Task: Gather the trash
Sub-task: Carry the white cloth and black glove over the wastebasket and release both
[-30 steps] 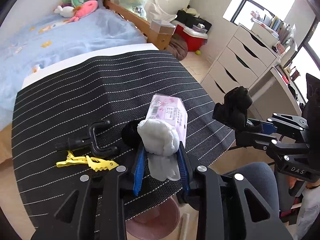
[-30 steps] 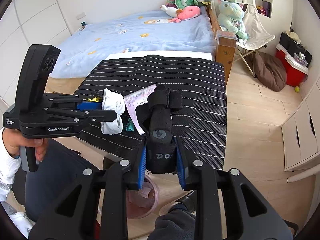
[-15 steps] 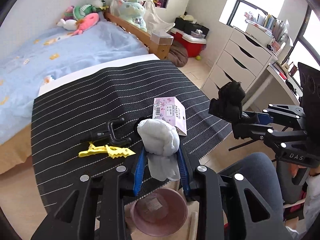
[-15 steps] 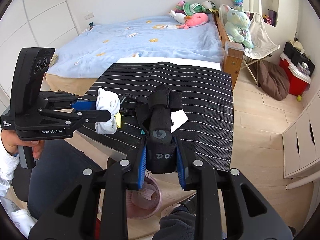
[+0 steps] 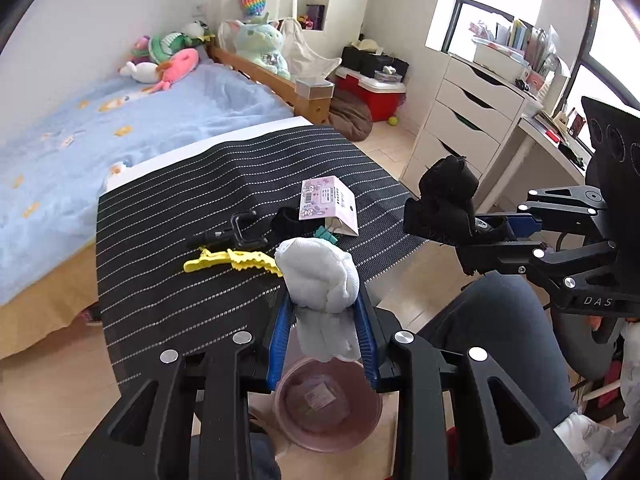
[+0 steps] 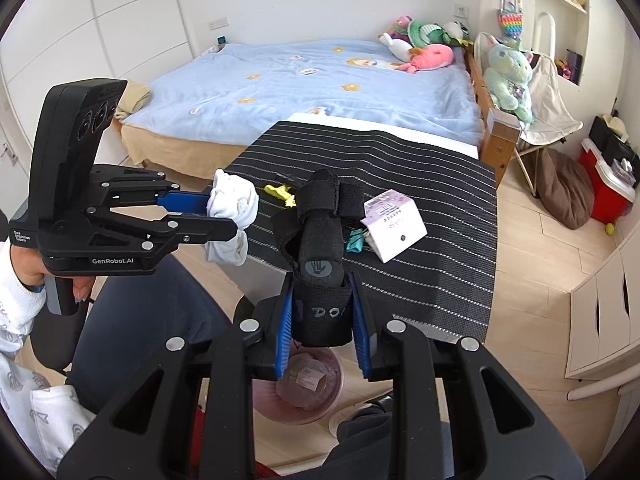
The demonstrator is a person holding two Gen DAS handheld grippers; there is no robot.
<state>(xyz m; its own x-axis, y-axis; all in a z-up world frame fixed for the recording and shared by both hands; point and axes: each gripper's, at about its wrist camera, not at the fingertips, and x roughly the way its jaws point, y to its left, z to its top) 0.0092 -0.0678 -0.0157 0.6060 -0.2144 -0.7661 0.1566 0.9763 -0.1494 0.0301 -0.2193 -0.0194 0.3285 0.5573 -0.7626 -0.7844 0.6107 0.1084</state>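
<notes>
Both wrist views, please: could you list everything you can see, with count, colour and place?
white sock: one, white, clamped in the left gripper
black brace: one, black, clamped in the right gripper
bin: one, pink, on the floor below the left gripper
striped mat: one, black and white, covering the table
pink card: one, on the mat
yellow clip: one, on the mat
black hook: one, on the mat
bed: one, blue cover, behind the table
person's hand: one, holding the left gripper

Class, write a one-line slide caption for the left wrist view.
Left gripper holds a white sock above a pink bin.
</notes>
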